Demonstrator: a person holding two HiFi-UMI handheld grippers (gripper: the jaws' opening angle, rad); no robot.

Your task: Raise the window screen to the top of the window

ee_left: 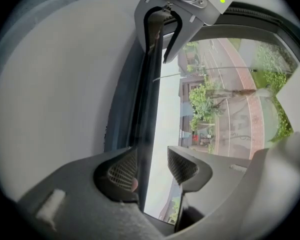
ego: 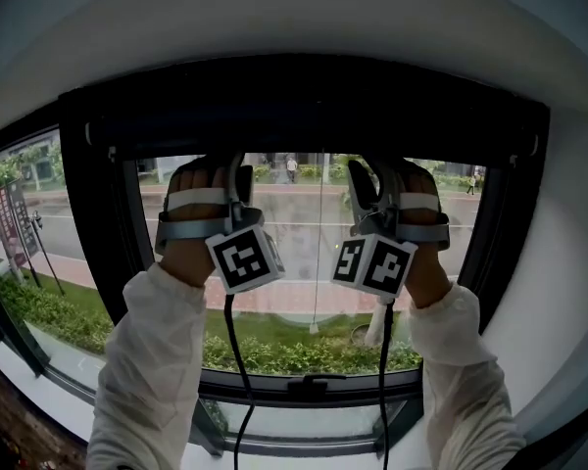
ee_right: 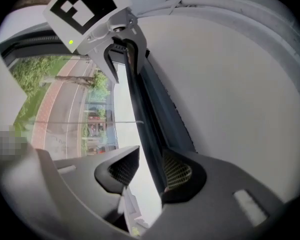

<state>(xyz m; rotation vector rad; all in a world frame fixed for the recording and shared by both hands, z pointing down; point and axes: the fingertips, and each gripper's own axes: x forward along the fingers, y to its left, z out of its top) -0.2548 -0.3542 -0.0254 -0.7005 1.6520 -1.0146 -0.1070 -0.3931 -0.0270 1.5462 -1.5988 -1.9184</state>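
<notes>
The window screen's dark bottom bar [ego: 304, 130] sits high, close under the window's top. Both grippers are raised to it. My left gripper [ego: 238, 176] is at the bar's left of centre, my right gripper [ego: 363, 182] at its right of centre. In the left gripper view the bar [ee_left: 147, 84] runs between the jaws of the left gripper [ee_left: 152, 166], lying against the left pad [ee_left: 121, 171]; the other pad stands apart. In the right gripper view the bar [ee_right: 140, 109] passes through the right gripper [ee_right: 149, 170], touching the right pad [ee_right: 176, 171], with a gap to the left pad.
A black window frame [ego: 93, 213] surrounds the glass, with a handle [ego: 309, 385] on the lower rail. White wall [ego: 568, 262] curves round the opening. Outside are a street, hedges and trees. Cables hang from both grippers.
</notes>
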